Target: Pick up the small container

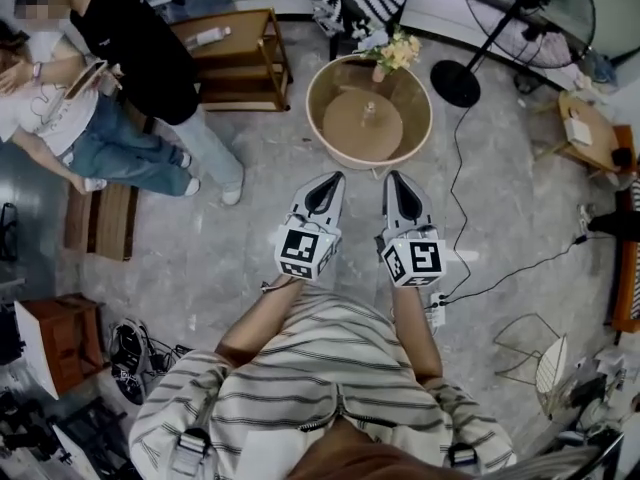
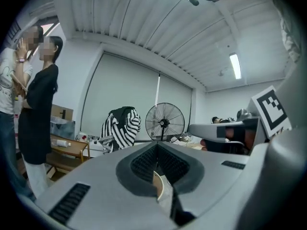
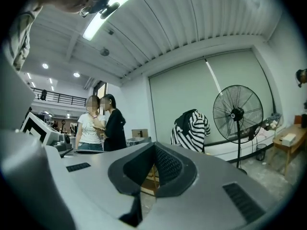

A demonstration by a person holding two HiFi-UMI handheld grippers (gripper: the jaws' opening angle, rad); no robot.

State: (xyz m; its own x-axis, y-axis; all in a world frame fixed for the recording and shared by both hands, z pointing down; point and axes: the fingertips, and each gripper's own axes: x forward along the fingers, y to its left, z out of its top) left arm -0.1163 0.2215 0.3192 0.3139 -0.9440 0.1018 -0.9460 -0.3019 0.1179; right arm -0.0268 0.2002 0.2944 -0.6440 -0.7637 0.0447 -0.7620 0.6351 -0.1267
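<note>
A small pale container [image 1: 369, 113] stands at the middle of a round wooden table [image 1: 318, 118] in the head view. My left gripper [image 1: 333, 178] and right gripper [image 1: 393, 176] are held side by side just short of the table's near rim, both pointing at it. Both have their jaws closed to a point with nothing between them. In the left gripper view the left gripper [image 2: 157, 145] points up at the room, and so does the right gripper [image 3: 154, 146] in the right gripper view. The container shows in neither gripper view.
A vase of flowers [image 1: 395, 53] sits at the table's far edge. A standing fan [image 1: 520, 8] is at the back right, with a cable [image 1: 500, 268] trailing over the floor. Two people [image 1: 130, 48] stand at the left by a wooden shelf [image 1: 235, 53]. A side table [image 1: 585, 128] is at the right.
</note>
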